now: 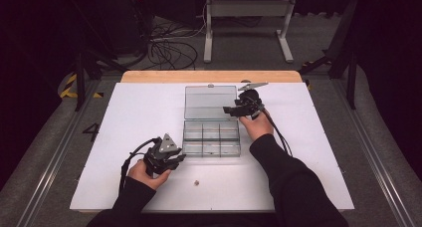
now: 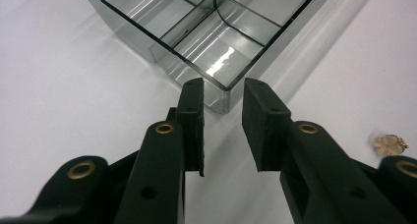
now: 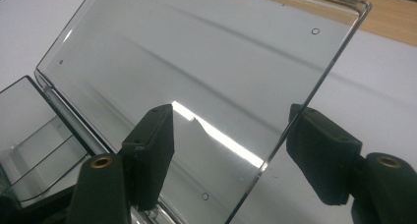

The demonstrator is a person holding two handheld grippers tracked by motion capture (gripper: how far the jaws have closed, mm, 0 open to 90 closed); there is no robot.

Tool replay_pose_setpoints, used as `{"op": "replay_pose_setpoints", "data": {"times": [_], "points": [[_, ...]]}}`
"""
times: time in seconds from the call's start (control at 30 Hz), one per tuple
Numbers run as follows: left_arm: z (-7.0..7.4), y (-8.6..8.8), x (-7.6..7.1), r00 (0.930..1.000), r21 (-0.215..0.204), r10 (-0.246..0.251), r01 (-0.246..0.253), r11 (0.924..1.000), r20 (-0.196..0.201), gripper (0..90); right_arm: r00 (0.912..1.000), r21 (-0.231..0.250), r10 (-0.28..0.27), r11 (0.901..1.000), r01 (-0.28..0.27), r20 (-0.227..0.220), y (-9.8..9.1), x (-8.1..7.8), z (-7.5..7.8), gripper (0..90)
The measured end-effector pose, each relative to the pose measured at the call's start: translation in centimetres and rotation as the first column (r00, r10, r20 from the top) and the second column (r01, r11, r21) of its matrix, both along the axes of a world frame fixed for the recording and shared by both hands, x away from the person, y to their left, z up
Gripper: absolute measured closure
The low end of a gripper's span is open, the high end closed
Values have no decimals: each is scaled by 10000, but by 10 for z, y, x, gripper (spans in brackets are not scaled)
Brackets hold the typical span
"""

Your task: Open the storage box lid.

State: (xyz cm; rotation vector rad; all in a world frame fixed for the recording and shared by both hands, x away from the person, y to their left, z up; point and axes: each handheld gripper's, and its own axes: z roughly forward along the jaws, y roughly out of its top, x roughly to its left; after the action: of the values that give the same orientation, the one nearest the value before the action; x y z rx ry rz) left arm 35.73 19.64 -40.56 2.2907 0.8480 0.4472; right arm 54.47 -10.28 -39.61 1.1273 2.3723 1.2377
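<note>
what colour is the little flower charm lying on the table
Gold; the flower charm shows best in the left gripper view.

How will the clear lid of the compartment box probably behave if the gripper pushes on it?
The clear lid looks thin, flat and rigid, so it would likely swing on its hinge rather than bend. Its glossy surface shows glare, so pads may slip. The compartment box seems light and might slide on the smooth white table.

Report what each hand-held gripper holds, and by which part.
Nothing is held. The right hand-held gripper stands open astride the side edge of the clear lid; the left hand-held gripper is open at the box corner.
</note>
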Motion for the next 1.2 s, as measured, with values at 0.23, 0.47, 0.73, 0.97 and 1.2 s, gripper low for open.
{"op": "replay_pose_setpoints", "data": {"times": [0.23,0.47,0.73,0.97,1.2], "points": [[0,0,0,10000,15,-30,30,10000,10,702,9997,161,-17,9999,21,-247,-1,2,-3,344],[-1,1,1,9999,16,-103,103,9999,-96,663,9998,-253,-159,9996,155,-152,-2,2,-5,283],[2,13,-1,9999,-265,93,-95,9996,-84,592,9994,-630,-69,9980,91,347,-4,-9,9,193],[14,29,-8,9979,-950,525,-488,9943,376,503,9927,-534,555,9973,-500,1073,-5,-33,30,121],[19,40,-13,9944,-1502,848,-747,9858,624,456,9818,-255,1051,9944,-1023,1585,-7,-56,49,70]]}}
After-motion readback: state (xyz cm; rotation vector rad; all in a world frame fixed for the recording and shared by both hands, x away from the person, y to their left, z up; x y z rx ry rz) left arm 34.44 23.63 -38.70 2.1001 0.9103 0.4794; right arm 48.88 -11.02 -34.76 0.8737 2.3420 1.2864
